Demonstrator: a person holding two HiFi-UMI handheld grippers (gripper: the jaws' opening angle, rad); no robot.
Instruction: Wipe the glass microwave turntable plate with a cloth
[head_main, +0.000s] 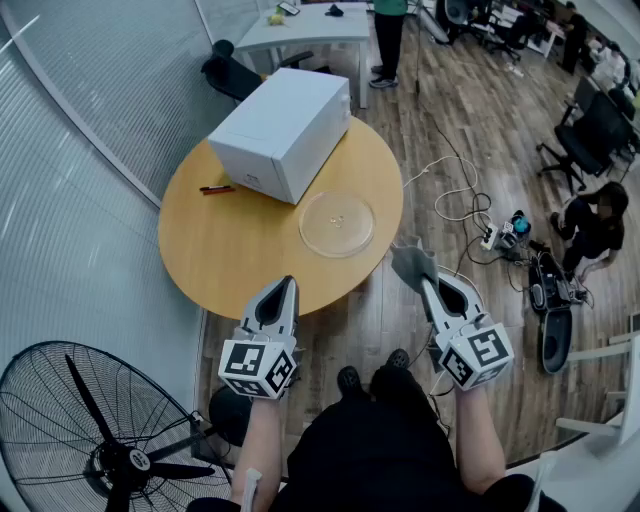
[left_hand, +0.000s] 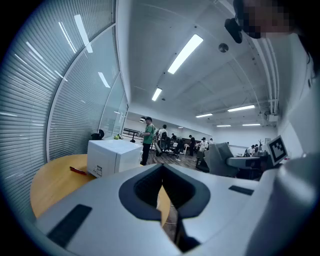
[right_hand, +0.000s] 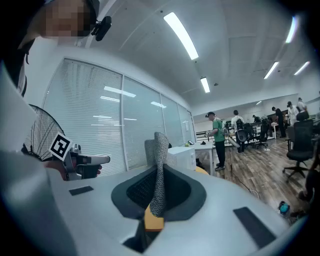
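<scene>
The clear glass turntable plate lies flat on the round wooden table, in front of the white microwave. My left gripper is shut and empty, held over the table's near edge, short of the plate. My right gripper hangs off the table's near right edge, over the floor, shut on a grey cloth. In the right gripper view the cloth stands up pinched between the jaws. The microwave shows ahead in the left gripper view.
A red pen lies on the table left of the microwave. A black floor fan stands at lower left. Cables and a power strip lie on the wooden floor at right, near a seated person. A glass wall runs along the left.
</scene>
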